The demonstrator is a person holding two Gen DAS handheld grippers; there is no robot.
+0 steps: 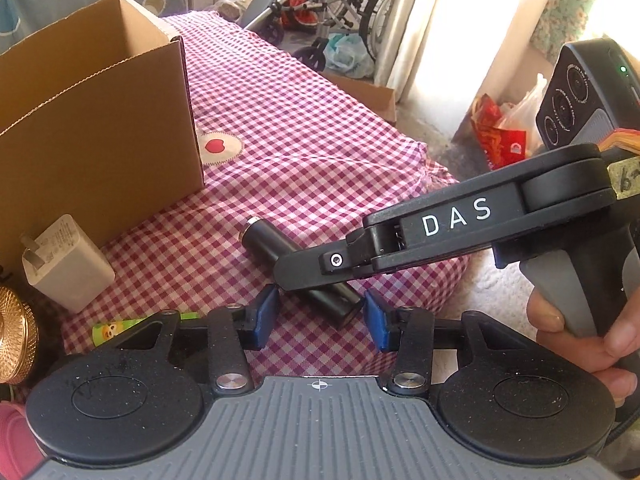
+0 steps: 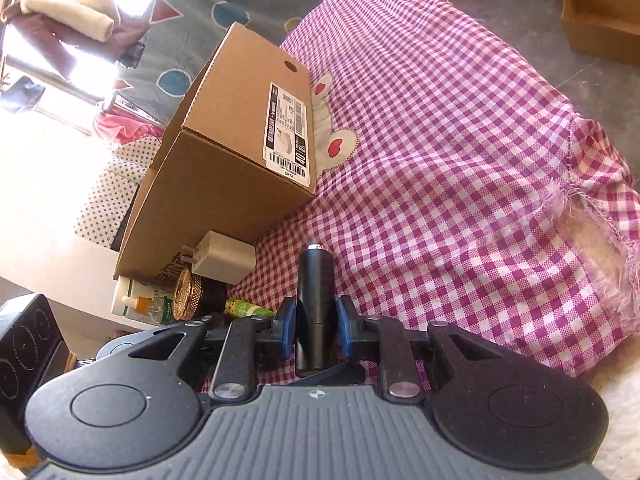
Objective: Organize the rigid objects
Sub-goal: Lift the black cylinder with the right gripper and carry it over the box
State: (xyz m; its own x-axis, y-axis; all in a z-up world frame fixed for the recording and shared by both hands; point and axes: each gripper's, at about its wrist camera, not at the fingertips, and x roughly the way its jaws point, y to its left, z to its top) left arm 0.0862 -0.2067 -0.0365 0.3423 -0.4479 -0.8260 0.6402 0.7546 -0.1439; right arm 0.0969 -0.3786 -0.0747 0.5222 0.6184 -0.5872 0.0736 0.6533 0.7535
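one black cylinder (image 2: pixel 315 308) near cloth edge (image 2: pixel 600 240)

Surface covered by purple-white checked cloth (image 1: pixel 320 128) with apple patches, frayed at one corner. Directly on it: open cardboard box (image 1: pixel 96 120), white plug charger (image 1: pixel 68 264) just beside box, gold-lidded jar (image 2: pixel 188 294), green tube (image 2: pixel 244 308), small bottle (image 2: pixel 140 304). Black cylinder (image 1: pixel 280 248): contact with cloth unclear.

Purple-and-white gingham cloth (image 2: pixel 460 160) — brown cardboard box (image 2: pixel 224 168), white charger (image 1: pixel 68 266), black cylinder (image 2: pixel 316 308), gold-coloured lid (image 2: pixel 185 293).
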